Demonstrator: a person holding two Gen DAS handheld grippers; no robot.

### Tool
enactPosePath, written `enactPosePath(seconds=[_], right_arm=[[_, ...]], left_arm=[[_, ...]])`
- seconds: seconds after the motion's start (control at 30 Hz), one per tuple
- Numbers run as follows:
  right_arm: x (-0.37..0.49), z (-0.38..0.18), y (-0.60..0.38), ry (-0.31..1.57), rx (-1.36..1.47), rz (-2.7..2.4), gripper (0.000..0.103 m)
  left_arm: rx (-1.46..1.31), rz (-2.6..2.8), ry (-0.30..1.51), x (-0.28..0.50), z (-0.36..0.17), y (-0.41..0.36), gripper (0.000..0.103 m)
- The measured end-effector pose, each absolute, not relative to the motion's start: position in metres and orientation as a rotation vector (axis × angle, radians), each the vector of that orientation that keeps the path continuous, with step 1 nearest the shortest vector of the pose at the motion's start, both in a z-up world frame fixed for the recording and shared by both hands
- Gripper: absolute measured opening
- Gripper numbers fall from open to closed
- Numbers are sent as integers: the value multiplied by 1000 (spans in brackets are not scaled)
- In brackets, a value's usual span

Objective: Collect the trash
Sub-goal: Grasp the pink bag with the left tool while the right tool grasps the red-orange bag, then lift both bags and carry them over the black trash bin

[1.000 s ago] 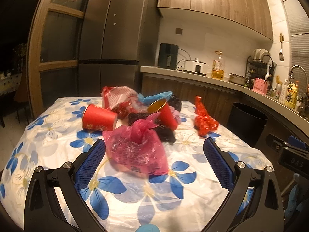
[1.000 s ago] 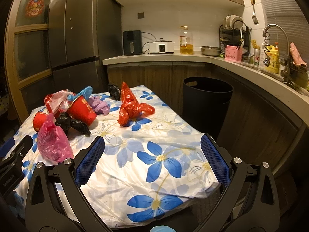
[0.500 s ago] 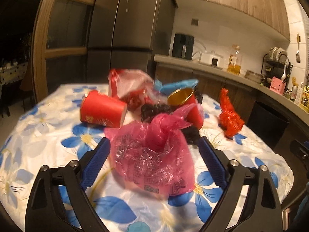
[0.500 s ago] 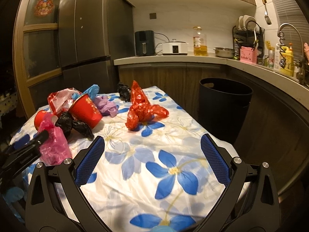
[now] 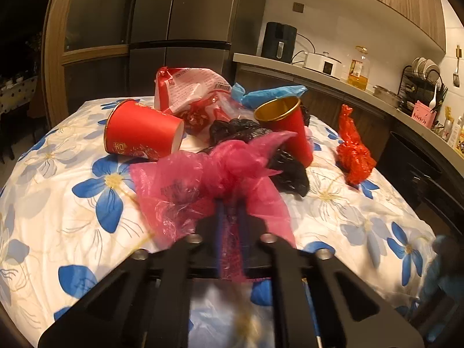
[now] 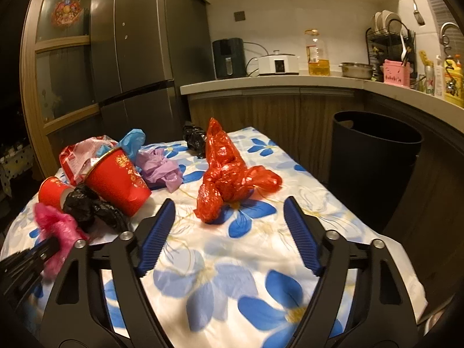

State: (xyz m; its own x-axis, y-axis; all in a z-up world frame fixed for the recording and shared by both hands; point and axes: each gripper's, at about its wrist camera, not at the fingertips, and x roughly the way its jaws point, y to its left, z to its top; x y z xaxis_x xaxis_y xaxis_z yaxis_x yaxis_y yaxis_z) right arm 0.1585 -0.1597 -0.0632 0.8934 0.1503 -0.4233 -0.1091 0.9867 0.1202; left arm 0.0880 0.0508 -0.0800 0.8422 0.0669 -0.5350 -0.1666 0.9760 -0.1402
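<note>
My left gripper has just been closing and now pinches the pink plastic bag; film is bunched between the pads, and the rest of the bag sits on the floral tablecloth. My right gripper has also just been closing but its jaws stand apart, nothing between them, with the red plastic bag lying on the cloth just beyond the tips.

Containers:
- Red paper cup lies on its side, base toward my left camera; contents can't be seen.
- Second red cup, gold-lined, is tilted with mouth up-left; what shows of the inside looks empty.
- Black trash bin stands on the floor right of the table, well apart from both grippers; interior too dark to tell.

Other trash on the table: black bags touching the gold-lined cup, a red-and-white wrapper, a blue bag, and a purple bag.
</note>
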Motion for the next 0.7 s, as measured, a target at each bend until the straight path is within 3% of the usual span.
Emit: enactPosePath(seconds=[0.17, 0.43, 0.53, 0.7], right_arm=[[187, -75, -152, 489, 99, 148, 56], [226, -89, -139, 577, 126, 180, 40], [236, -94, -135, 625, 124, 187, 26], [241, -97, -139, 652, 141, 193, 13]], left_arm=[[-187, 129, 507, 72, -72, 48, 3], [-220, 121, 463, 63, -55, 52, 3], [-212, 118, 460, 65, -53, 50, 3], [-216, 120, 462, 69, -51, 50, 3]])
